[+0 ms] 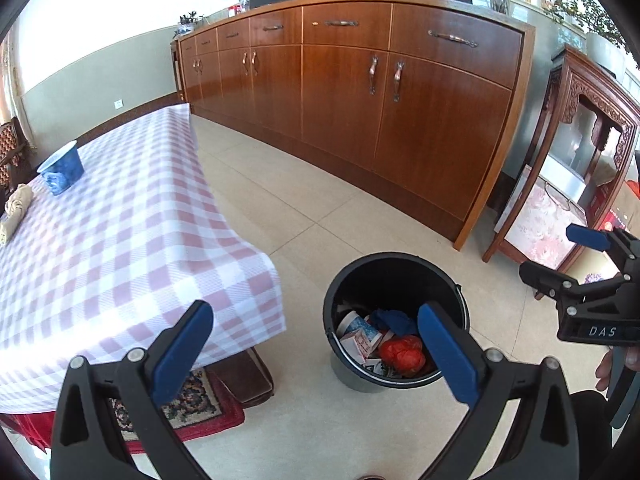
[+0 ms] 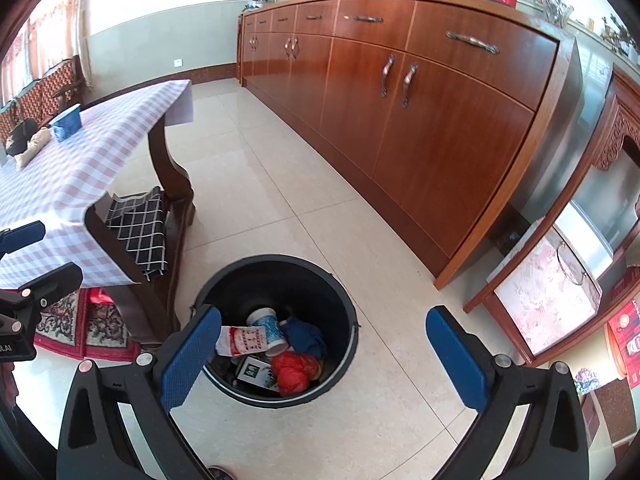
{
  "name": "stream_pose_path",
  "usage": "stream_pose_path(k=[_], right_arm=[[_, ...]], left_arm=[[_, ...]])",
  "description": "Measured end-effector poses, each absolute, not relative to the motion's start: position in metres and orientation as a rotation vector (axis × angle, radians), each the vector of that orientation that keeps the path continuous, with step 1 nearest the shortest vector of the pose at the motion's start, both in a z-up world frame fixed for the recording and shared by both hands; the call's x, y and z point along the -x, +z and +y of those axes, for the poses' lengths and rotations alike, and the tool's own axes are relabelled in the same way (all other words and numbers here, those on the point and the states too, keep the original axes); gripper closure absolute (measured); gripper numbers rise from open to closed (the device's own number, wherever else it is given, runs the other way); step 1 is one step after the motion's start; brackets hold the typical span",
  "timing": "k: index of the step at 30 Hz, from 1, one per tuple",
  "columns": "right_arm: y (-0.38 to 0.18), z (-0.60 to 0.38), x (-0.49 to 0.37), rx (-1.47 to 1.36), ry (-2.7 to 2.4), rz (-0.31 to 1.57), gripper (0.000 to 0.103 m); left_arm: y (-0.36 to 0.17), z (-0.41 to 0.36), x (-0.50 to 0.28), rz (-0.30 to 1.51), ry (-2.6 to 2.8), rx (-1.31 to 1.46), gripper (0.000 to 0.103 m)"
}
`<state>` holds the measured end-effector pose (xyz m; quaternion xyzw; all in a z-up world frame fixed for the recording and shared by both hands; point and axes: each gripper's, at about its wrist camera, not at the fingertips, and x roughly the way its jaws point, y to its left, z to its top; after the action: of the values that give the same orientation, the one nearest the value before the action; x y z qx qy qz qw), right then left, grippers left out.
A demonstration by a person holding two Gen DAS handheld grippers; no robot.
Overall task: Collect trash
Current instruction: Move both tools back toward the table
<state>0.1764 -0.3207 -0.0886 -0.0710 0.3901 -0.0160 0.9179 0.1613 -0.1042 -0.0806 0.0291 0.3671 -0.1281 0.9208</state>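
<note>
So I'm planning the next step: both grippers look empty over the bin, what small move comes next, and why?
Probably swing the left gripper toward the checked table. Both it and the right gripper are open and empty, the black bin already holds trash, and a blue cup and crumpled beige wad sit on the table.

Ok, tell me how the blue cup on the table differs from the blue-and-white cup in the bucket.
The blue cup on the table stands upright on the checked cloth; the blue-and-white cup in the bucket lies tipped on its side among trash. The table cup is mostly dark blue with a pale rim, while the bucket cup has a broad white band near its rim. One stands alone; the other touches a red-printed wrapper. Both look like tapered disposable cups.
</note>
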Motion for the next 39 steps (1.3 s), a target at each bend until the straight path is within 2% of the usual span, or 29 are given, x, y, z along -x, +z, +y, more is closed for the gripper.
stream_pose_path(k=[11,14,23,28,30,34,39], right_arm=[[-0.064,-0.253,-0.187,0.128,0.074,0.769,0.0],[-0.063,-0.231,-0.202,0.11,0.122,0.828,0.0],[-0.05,-0.142,-0.234,0.139,0.274,0.758,0.0],[-0.045,-0.085,-0.257,0.141,0.409,0.785,0.0],[-0.045,-0.062,-0.267,0.154,0.453,0.82,0.0],[-0.041,-0.017,-0.29,0.182,0.487,0.781,0.0],[-0.038,0.042,-0.324,0.198,0.567,0.751,0.0]], left_arm=[[-0.053,-0.036,-0.152,0.689,-0.137,-0.006,0.0],[-0.046,-0.009,-0.15,0.659,-0.072,0.012,0.0],[-0.041,0.08,-0.149,0.662,0.084,0.095,0.0],[-0.038,0.136,-0.151,0.657,0.194,0.136,0.0],[-0.036,0.159,-0.156,0.673,0.214,0.159,0.002],[-0.036,0.198,-0.169,0.688,0.26,0.174,0.011],[-0.042,0.232,-0.199,0.688,0.301,0.17,0.012]])
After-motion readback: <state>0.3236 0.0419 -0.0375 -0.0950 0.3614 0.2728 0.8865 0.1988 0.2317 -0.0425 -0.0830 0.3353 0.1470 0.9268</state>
